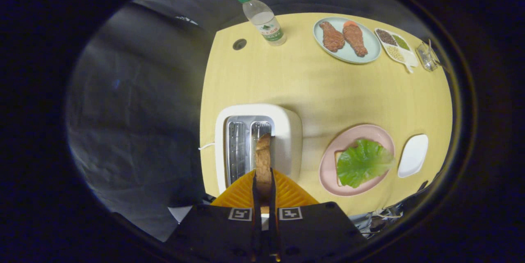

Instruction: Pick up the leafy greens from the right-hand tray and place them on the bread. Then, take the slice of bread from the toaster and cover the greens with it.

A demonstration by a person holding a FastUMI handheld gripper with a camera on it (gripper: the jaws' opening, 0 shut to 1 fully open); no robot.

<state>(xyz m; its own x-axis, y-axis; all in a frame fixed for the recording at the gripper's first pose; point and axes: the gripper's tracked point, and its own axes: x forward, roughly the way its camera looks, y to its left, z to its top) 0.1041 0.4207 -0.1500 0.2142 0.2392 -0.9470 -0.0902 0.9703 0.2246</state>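
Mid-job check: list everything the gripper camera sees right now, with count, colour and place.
table: one, pale yellow wood, under everything
toaster: one, white, just ahead of the fingers
bread slice: one, brown, upright over a toaster slot, between the fingers
pink plate: one, right of the toaster
leafy greens: one leaf, green, on the bread on the pink plate
small tray: one, white, right of the pink plate
bottle: one, clear, green cap, far side
blue plate: one, with two brown drumsticks
divided dish: one, white, holding grains
glass container: one, clear, beside it
gripper: one, closed on the bread slice
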